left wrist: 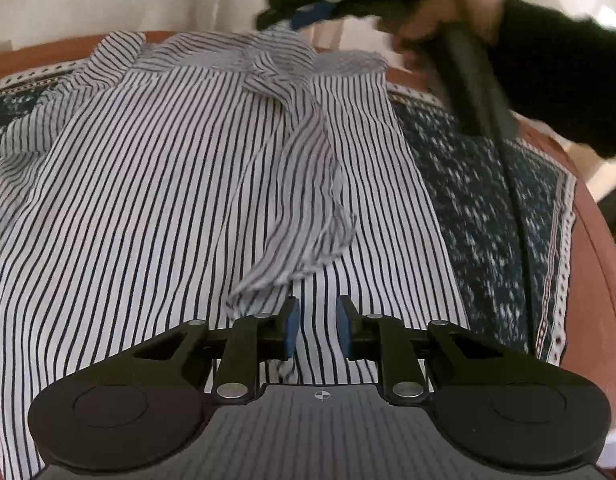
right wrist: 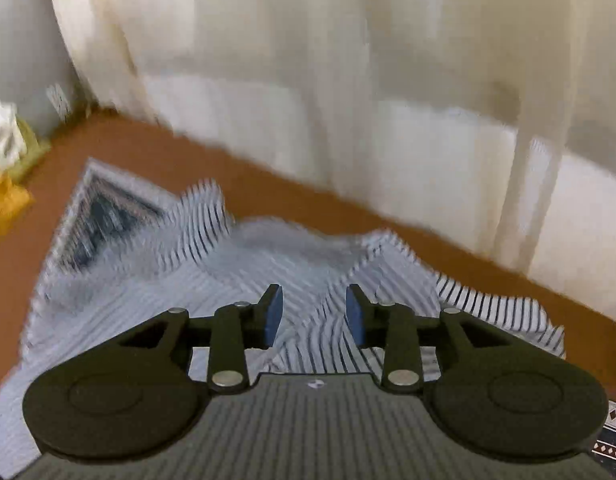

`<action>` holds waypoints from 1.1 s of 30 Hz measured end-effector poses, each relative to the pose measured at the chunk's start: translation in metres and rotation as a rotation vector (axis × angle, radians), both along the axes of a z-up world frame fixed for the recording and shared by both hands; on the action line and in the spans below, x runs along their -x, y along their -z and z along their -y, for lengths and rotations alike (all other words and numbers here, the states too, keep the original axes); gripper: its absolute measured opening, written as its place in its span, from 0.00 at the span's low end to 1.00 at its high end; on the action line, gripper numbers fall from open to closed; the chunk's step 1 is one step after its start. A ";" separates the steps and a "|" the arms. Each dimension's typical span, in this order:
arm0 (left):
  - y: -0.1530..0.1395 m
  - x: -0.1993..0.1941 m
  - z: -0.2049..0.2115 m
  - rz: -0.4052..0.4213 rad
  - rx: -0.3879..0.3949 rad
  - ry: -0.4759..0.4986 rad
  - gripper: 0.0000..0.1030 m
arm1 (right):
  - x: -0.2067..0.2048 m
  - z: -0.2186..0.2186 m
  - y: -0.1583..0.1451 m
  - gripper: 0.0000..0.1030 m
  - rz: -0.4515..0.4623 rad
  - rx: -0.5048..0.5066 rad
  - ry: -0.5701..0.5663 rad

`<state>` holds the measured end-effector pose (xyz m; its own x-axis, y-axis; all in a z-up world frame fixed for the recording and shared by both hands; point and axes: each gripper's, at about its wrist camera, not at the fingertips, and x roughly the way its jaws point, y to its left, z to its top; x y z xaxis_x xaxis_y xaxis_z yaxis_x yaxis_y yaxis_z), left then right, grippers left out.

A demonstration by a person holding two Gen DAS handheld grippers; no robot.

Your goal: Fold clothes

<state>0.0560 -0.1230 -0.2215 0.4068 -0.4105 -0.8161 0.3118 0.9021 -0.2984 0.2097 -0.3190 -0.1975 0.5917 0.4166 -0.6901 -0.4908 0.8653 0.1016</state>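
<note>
A white shirt with thin dark stripes point(left wrist: 147, 184) lies spread flat, collar end at the far side. One sleeve point(left wrist: 303, 200) is folded in across its body, the cuff lying just ahead of my left gripper point(left wrist: 316, 320). That gripper hovers low over the shirt's near part, its blue pads apart and only the flat fabric showing between them. My right gripper point(left wrist: 291, 16) shows blurred at the far edge, held by a hand in a dark sleeve point(left wrist: 548, 72). In the right wrist view the right gripper point(right wrist: 314, 312) stands open above the blurred shirt point(right wrist: 211, 280) with nothing between its fingers.
The shirt rests on a dark blue patterned cloth point(left wrist: 480, 200) with a white diamond border, over an orange-brown surface point(right wrist: 119, 140). A pale curtain point(right wrist: 348, 80) hangs behind the far edge. Yellow and green items point(right wrist: 7, 184) sit at the far left corner.
</note>
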 end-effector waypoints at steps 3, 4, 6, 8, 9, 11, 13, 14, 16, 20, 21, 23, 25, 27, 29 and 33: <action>-0.003 -0.008 0.006 0.024 0.012 0.008 0.39 | 0.012 0.017 -0.005 0.37 -0.036 0.048 0.024; -0.004 -0.011 0.007 0.037 -0.002 -0.009 0.40 | 0.017 0.022 -0.003 0.37 -0.052 0.067 0.027; -0.002 -0.016 0.003 0.051 -0.039 -0.077 0.41 | 0.026 0.030 0.005 0.37 -0.092 0.100 0.031; 0.001 -0.020 -0.006 0.042 -0.079 -0.171 0.41 | 0.039 0.031 0.015 0.37 -0.138 0.138 0.016; 0.003 -0.019 -0.015 0.032 -0.088 -0.224 0.41 | 0.045 0.029 0.020 0.36 -0.151 0.145 0.002; 0.003 -0.017 -0.035 0.017 -0.090 -0.309 0.41 | 0.056 0.021 0.030 0.36 -0.173 0.146 -0.025; 0.002 -0.013 -0.051 0.007 -0.093 -0.374 0.41 | 0.064 0.009 0.036 0.36 -0.187 0.112 -0.055; 0.000 -0.011 -0.057 0.005 -0.099 -0.388 0.41 | 0.067 0.002 0.037 0.36 -0.190 0.088 -0.072; -0.004 -0.004 -0.068 -0.001 -0.101 -0.402 0.41 | 0.071 -0.007 0.031 0.36 -0.212 -0.028 -0.118; -0.014 0.020 -0.077 -0.010 -0.052 -0.339 0.43 | 0.075 0.000 -0.006 0.35 -0.165 -0.189 -0.042; -0.016 0.028 -0.076 -0.011 -0.039 -0.306 0.44 | 0.081 0.008 -0.016 0.36 -0.147 -0.191 -0.027; -0.020 0.042 -0.073 -0.015 -0.014 -0.240 0.47 | 0.097 0.024 -0.035 0.37 -0.111 -0.186 -0.003; -0.020 0.054 -0.068 -0.023 0.001 -0.176 0.49 | 0.122 0.039 -0.049 0.41 -0.099 -0.158 -0.009; -0.016 0.068 -0.065 -0.048 0.001 -0.113 0.49 | 0.151 0.051 -0.053 0.42 -0.113 -0.132 -0.015; -0.012 0.084 -0.060 -0.093 0.013 -0.058 0.49 | 0.181 0.062 -0.046 0.42 -0.166 -0.127 -0.012; -0.010 0.105 -0.051 -0.128 0.020 -0.006 0.52 | 0.235 0.078 -0.022 0.43 -0.312 -0.127 -0.013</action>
<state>-0.0494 -0.0716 -0.2116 0.3024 -0.4251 -0.8531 0.2645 0.8973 -0.3534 -0.0252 -0.3971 -0.1753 0.3540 0.5172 -0.7793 -0.4300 0.8299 0.3554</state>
